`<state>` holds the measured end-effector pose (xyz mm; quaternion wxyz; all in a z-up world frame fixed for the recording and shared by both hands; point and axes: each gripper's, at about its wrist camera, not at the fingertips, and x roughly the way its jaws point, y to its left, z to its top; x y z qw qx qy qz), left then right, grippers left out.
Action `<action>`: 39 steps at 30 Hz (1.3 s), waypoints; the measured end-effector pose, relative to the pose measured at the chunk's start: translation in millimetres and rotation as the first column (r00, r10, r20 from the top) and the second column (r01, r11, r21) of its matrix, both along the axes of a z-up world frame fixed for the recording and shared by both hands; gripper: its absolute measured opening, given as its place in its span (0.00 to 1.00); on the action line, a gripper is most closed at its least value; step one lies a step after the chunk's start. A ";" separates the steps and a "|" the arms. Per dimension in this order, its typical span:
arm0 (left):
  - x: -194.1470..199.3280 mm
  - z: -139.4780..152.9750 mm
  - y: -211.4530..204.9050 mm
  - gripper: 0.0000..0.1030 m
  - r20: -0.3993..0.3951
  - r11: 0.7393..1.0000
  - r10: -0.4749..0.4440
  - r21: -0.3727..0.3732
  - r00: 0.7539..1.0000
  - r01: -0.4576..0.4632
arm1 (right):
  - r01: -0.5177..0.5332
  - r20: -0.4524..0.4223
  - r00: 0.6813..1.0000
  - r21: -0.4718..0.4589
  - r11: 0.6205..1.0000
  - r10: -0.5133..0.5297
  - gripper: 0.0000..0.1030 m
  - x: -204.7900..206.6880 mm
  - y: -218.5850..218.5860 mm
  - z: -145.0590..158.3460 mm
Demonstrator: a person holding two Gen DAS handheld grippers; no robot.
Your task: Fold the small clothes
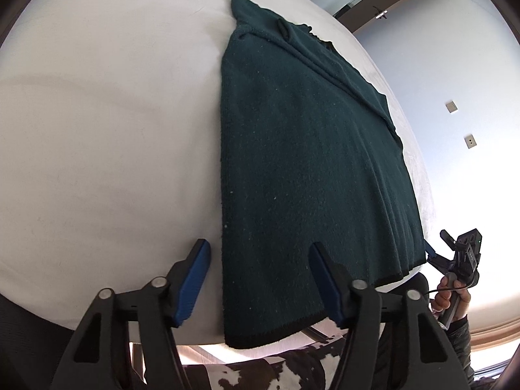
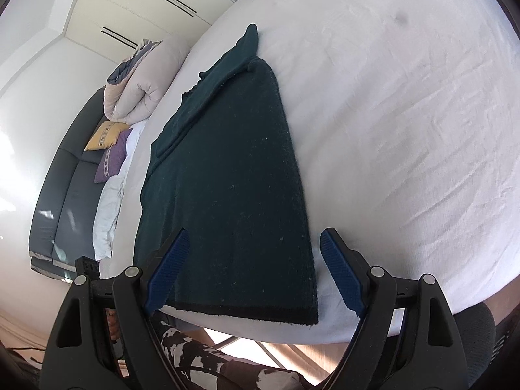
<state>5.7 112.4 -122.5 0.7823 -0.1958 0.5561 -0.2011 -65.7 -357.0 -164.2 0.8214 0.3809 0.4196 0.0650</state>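
A dark green knitted garment (image 1: 308, 162) lies flat and lengthwise on the white bed sheet (image 1: 107, 130), its black-trimmed hem at the sheet's near edge. The left gripper (image 1: 260, 256) stands over the hem's left corner, jaws apart and straddling the garment's side edge, pads not pressing the cloth. The right gripper (image 2: 255, 243) stands over the hem's right corner, jaws spread wide, one finger above the garment and the other above bare sheet.

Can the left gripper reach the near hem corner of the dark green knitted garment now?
Probably yes. The left gripper already straddles the dark green knitted garment's near hem corner on the white bed, jaws open, with nothing between.
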 end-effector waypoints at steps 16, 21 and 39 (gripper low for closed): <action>-1.2 -15.6 6.4 0.08 -0.077 0.993 0.023 -0.117 0.997 -0.032 | 0.008 -0.092 0.996 0.028 1.000 -0.005 0.80 3.7 -16.8 2.6; -4.4 -14.3 6.9 0.06 -0.066 0.990 0.035 -0.133 0.997 -0.044 | -0.061 -0.156 0.986 0.036 0.998 0.065 0.74 10.4 -6.3 -1.9; -9.8 -7.5 15.3 0.05 -0.053 0.970 0.058 -0.232 0.997 -0.069 | -0.103 -0.161 0.979 0.124 0.987 0.122 0.08 10.2 -2.4 -16.9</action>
